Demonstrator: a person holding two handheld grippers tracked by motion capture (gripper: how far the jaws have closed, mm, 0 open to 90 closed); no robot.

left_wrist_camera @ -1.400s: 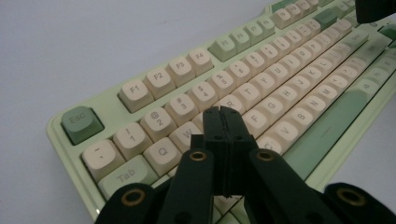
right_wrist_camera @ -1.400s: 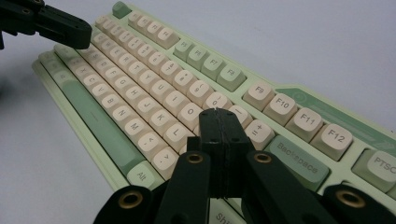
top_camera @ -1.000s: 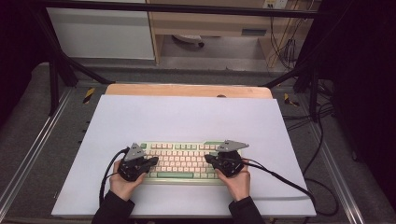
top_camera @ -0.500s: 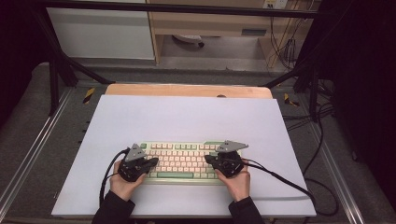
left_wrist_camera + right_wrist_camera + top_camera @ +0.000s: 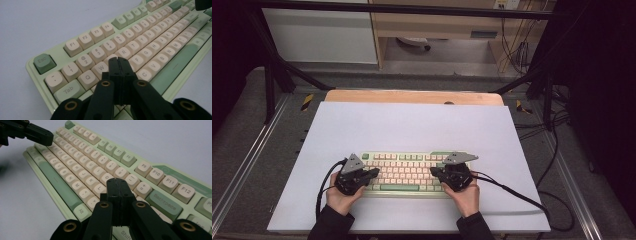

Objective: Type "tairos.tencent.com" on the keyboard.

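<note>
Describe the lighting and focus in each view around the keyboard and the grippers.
High view: the white table is evenly lit, the surroundings dark; the keyboard is sharp. Left gripper view: near keys are legible, the far keys soften, and the left gripper is dark and slightly blurred. Right gripper view: dimmer, the right gripper a near silhouette, the keyboard's far end soft.
</note>
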